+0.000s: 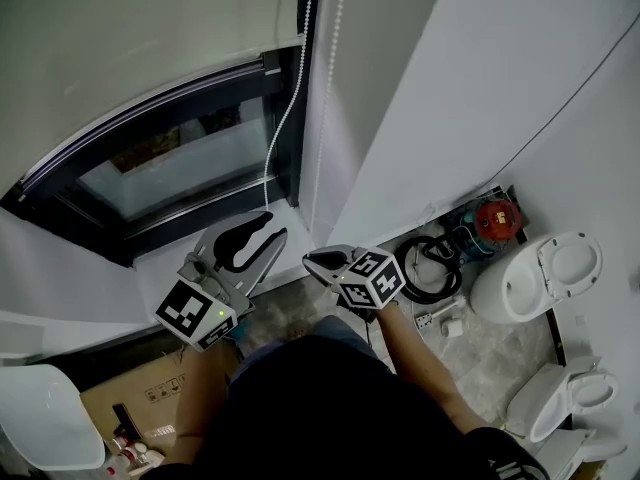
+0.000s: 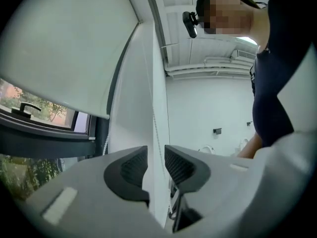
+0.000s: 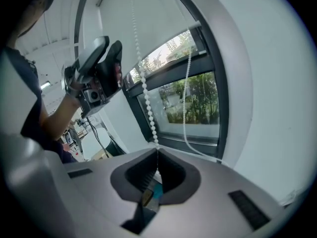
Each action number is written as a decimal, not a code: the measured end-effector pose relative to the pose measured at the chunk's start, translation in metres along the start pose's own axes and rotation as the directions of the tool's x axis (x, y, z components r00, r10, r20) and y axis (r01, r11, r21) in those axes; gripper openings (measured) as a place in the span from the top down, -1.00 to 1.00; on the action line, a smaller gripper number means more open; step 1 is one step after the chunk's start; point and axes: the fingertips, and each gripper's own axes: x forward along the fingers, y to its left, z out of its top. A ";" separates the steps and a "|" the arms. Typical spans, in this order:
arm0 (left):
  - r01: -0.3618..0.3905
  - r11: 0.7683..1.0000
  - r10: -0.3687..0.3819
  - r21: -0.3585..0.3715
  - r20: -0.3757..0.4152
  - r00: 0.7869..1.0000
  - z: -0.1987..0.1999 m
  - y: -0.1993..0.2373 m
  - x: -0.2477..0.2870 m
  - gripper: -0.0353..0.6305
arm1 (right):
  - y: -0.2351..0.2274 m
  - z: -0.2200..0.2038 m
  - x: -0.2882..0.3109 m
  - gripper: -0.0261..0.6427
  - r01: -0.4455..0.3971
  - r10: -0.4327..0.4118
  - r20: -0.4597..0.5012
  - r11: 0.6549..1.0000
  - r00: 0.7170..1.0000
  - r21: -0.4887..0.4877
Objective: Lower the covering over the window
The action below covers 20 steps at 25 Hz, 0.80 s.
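Running vertically, bead chain (image 3: 143, 83) sits pinched in right gripper (image 3: 157, 155); left gripper (image 2: 156, 152) half-open, gripping nothing.

the right gripper (image 3: 157, 152) has its jaws pinched together on the white bead chain (image 3: 143, 83), which climbs straight up from the pads toward the top of the picture, while a second strand (image 3: 187, 98) hangs just to the right and curves down across the glass. behind the chain is the window (image 3: 195, 100) in its dark frame (image 3: 214, 83), green trees showing outside, with the pale blind (image 3: 158, 19) covering only its upper part. up at the left a person's hand (image 3: 74, 86) holds the left gripper (image 3: 111, 58) raised beside the chain, not touching it.
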 end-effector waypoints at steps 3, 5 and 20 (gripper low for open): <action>0.041 0.999 -0.041 -0.013 0.034 0.999 0.014 -0.006 0.008 0.55 | 0.002 0.000 -0.001 0.88 -0.002 0.002 0.002 1.000 1.000 -0.002; 0.067 0.997 -0.066 -0.024 0.039 0.997 0.016 -0.008 0.017 0.55 | 0.002 -0.001 -0.002 0.88 -0.003 0.003 0.002 1.000 1.000 -0.002; 0.239 0.922 -0.251 -0.305 0.002 0.968 -0.015 -0.023 0.062 0.86 | 0.005 -0.017 -0.007 0.88 0.023 -0.025 -0.045 0.998 0.999 -0.053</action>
